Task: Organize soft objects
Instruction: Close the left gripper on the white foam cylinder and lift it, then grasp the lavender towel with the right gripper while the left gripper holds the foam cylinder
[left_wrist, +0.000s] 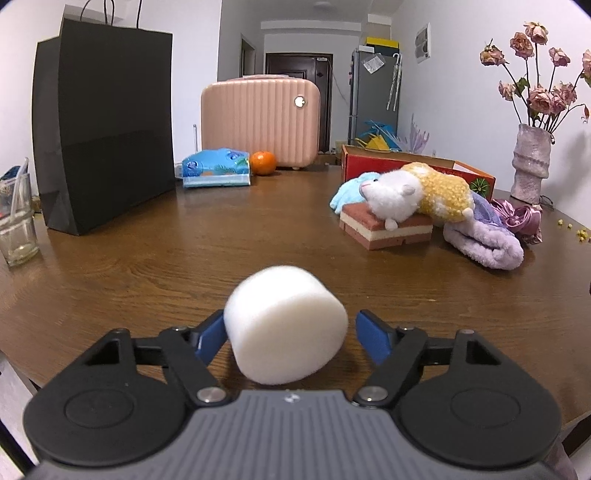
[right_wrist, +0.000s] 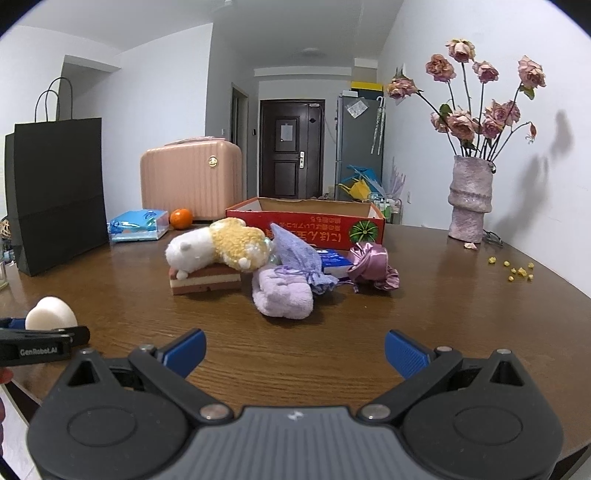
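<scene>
Soft white foam cylinder sits between the blue fingers of the left gripper, low over the near edge of the wooden table. One pad touches its left side; the other stands just clear of it, so the jaws are not clamped on it. Whether the foam rests on the wood I cannot tell. The right gripper hovers beside it with its jaws spread wide and nothing between them.

Farther out lies the heap of soft things: a white and yellow plush toy draped over a layered sponge block, a rolled lilac towel beside it, a purple satin scrunchie just right. Behind them stands an open red cardboard box. A black paper bag stands at the left, a vase of dried roses at the right.
</scene>
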